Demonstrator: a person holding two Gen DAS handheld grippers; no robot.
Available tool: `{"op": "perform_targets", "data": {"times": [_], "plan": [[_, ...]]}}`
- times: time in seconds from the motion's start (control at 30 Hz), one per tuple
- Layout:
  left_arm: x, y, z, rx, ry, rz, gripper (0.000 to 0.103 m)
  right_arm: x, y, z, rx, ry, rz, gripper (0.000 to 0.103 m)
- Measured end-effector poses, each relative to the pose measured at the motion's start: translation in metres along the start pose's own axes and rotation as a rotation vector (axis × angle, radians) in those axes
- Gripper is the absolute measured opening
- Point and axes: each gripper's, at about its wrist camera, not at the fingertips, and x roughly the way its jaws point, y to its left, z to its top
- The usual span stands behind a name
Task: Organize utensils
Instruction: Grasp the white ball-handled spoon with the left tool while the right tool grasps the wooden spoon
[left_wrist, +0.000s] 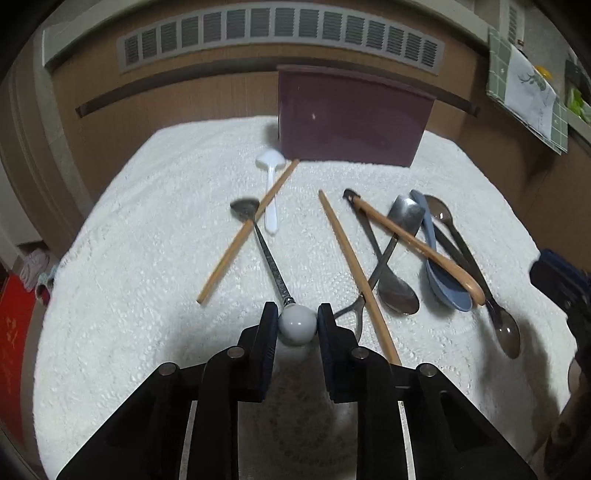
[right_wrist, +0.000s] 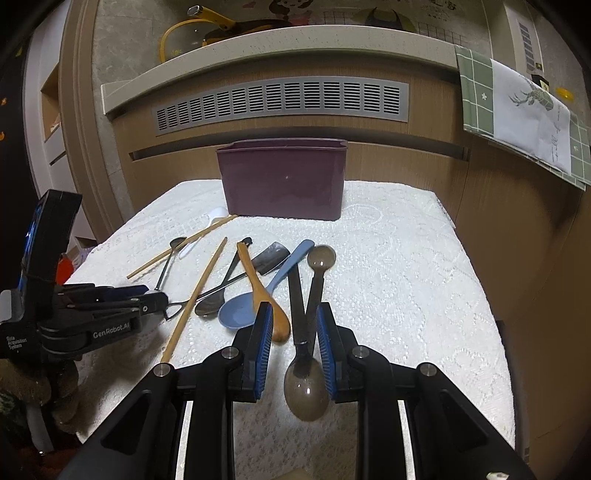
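Note:
Utensils lie scattered on a white lace cloth (left_wrist: 147, 221) before a maroon bin (left_wrist: 351, 118). My left gripper (left_wrist: 297, 321) is shut on the white ball end (left_wrist: 297, 325) of a thin metal spoon (left_wrist: 266, 247). My right gripper (right_wrist: 294, 325) is open; two dark translucent spoons (right_wrist: 306, 384) lie between its fingers, untouched by the pads. A blue spoon (right_wrist: 240, 314), a wooden spoon (right_wrist: 258, 288), a steel spoon (left_wrist: 397, 291), two chopsticks (left_wrist: 354, 269) and a white plastic spoon (left_wrist: 271, 177) lie around. The left gripper also shows in the right wrist view (right_wrist: 159, 301).
The maroon bin (right_wrist: 284, 181) stands at the table's far edge against a wooden cabinet with a grey vent (right_wrist: 284, 103). A green checked towel (right_wrist: 524, 110) hangs at the right. The cloth's right half (right_wrist: 424, 277) holds no utensils.

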Motion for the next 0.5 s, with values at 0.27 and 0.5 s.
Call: {"op": "perform_targets", "data": {"times": [0.27, 0.5], "plan": [[-0.058, 0.031, 0.047, 0.083, -0.207, -0.063, 0.023, 0.050, 0.023, 0.049, -0.152, 0.108, 0.209, 0.023], [-0.074, 0.066, 0.086, 0.052, -0.201, -0.140, 0.023, 0.128, 0.037, 0.064, -0.214, 0.258, 0.221, 0.023]]}}
